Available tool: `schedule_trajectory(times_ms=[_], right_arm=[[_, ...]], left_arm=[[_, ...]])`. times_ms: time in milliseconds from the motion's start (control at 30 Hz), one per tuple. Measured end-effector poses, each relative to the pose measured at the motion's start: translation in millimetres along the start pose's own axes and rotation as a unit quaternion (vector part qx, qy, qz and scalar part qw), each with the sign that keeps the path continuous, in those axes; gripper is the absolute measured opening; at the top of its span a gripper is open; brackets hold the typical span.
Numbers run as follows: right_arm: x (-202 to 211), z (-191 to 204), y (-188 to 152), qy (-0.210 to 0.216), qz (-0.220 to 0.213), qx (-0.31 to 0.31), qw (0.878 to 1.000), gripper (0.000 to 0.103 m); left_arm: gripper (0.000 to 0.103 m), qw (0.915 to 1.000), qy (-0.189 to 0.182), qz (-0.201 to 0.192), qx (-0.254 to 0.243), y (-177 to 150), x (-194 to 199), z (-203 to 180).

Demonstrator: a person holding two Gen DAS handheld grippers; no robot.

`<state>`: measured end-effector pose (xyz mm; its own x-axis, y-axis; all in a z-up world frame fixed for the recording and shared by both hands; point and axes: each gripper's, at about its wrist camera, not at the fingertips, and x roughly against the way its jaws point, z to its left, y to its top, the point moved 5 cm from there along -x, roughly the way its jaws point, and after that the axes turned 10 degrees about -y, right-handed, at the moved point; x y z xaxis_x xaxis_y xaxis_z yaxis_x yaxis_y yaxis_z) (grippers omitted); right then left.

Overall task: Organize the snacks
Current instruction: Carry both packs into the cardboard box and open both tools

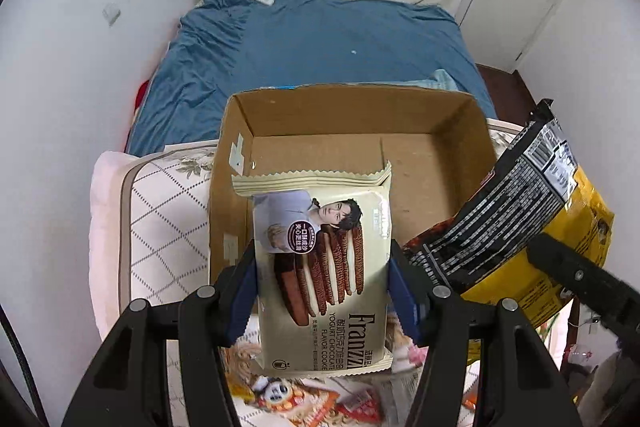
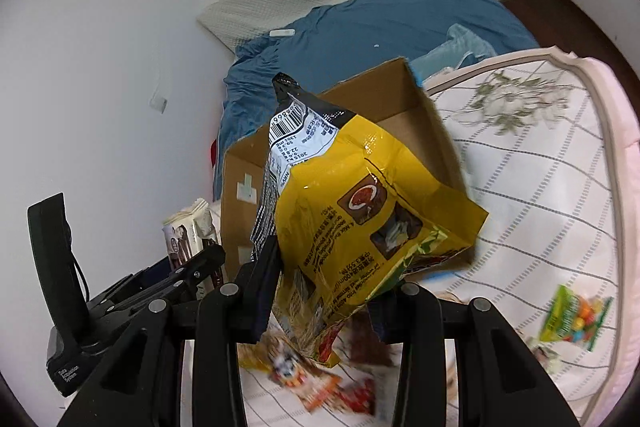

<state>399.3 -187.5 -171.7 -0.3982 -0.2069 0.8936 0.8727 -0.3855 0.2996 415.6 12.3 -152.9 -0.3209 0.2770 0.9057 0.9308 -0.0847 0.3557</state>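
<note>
Cardboard box (image 1: 420, 155) at frame centre is empty; left gripper (image 1: 324, 287) grasps cookie pack (image 1: 320, 267), right gripper (image 2: 324, 303) grasps yellow bag (image 2: 372, 211); 2 more packets (image 2: 320, 383) wait at lower frame.

Cream cookie packet (image 1: 324, 267): brand "Franzzi", beneath it "YOGURT CHOCOLATE FLAVOR COOKIE", alongside Chinese characters. Yellow-and-black snack bag (image 2: 360, 219): barcode and small print, not legible. Black device (image 2: 60, 307): white label "Data Acquisition System".

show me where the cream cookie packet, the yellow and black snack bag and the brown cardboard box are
cream cookie packet (image 1: 324, 267), left wrist view, middle of its printed front
yellow and black snack bag (image 2: 360, 219), right wrist view, yellow panel
brown cardboard box (image 1: 352, 115), left wrist view, inner far wall
</note>
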Motion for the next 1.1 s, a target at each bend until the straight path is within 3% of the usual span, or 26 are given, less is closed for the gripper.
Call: schedule_trajectory(times_ms=[200,300,367,400,433,500,567,733,833,1100], right_arm=[[-60,-1,20,0.025,0.039,-0.033,0.998,0.041],[-108,-16,21,0.057,0.111,-0.07,0.99,0.044],[-130,-25,17,0.06,0.153,-0.078,0.983,0.058],[-138,-30,16,0.046,0.165,-0.073,0.983,0.083],[-143,-35,15,0.026,0.169,-0.062,0.983,0.096],[-146,-40,14,0.008,0.169,-0.049,0.984,0.096],[-144,-39,14,-0.004,0.166,-0.031,0.986,0.096],[-124,-32,21,-0.111,0.11,0.049,0.986,0.096],[-113,-31,19,-0.147,0.084,0.082,0.982,0.096],[-73,-33,4,-0.193,0.031,0.128,0.972,0.097]], left_arm=[[0.058,0.9994,0.013,0.029,0.013,23,-44,16],[0.058,0.9983,0.014,0.05,0.026,24,-66,21],[0.061,0.9975,0.024,0.063,0.022,21,-80,23],[0.071,0.9974,0.028,0.064,0.018,19,-85,23],[0.083,0.9972,0.031,0.066,0.014,18,-88,23],[0.091,0.9972,0.031,0.066,0.014,15,-92,24],[0.091,0.9971,0.028,0.068,0.017,12,-94,24],[0.091,0.9978,0.028,0.056,0.019,12,-84,23],[0.091,0.9982,0.026,0.051,0.018,9,-77,21],[0.091,0.9995,0.03,0.013,0.007,-13,-39,10]])
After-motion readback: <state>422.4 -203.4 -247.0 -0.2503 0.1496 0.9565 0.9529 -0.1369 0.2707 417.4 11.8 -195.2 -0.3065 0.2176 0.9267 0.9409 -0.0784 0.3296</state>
